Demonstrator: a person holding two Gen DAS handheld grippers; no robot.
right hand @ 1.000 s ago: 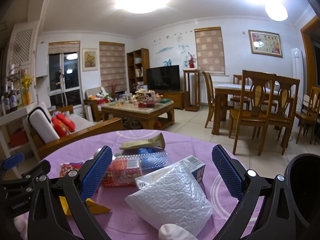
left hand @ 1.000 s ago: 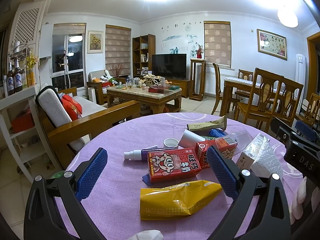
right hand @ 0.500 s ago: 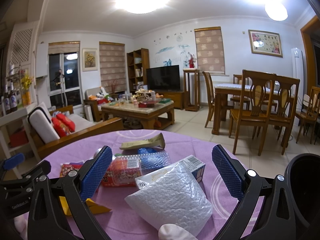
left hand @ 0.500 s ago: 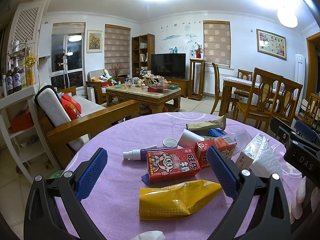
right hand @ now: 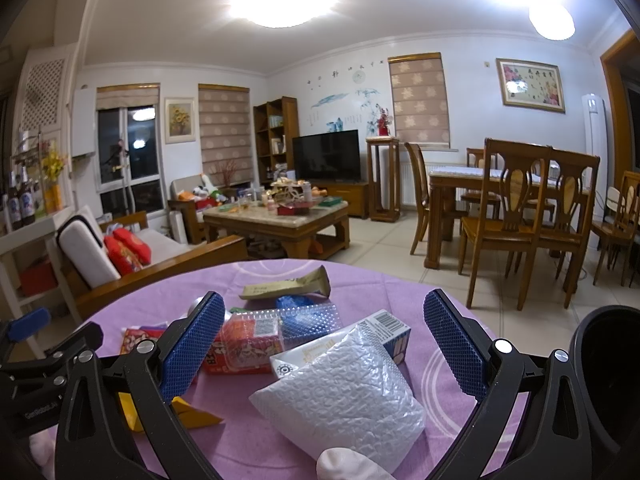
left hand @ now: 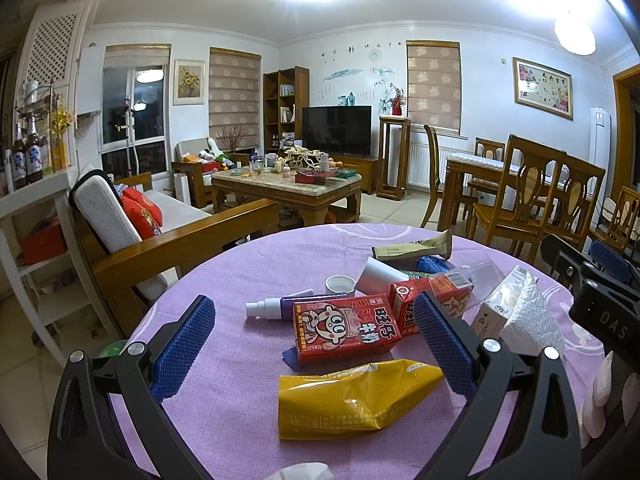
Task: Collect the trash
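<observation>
Trash lies on a round table with a purple cloth (left hand: 224, 280). In the left wrist view my left gripper (left hand: 316, 344) is open and empty above a red milk carton (left hand: 344, 328) and a yellow pouch (left hand: 352, 396); a spray bottle (left hand: 276, 306) and a white cap (left hand: 340, 283) lie beyond. In the right wrist view my right gripper (right hand: 324, 344) is open and empty above a white bubble-wrap mailer (right hand: 340, 396), a small box (right hand: 380, 332) and a clear plastic tray (right hand: 292, 322). A tan sachet (right hand: 288, 286) lies farther back.
A black bin (right hand: 608, 376) stands at the table's right edge. The other gripper shows at the right of the left wrist view (left hand: 600, 292). A wooden sofa (left hand: 168, 240) stands behind the table on the left and dining chairs (right hand: 520, 224) on the right.
</observation>
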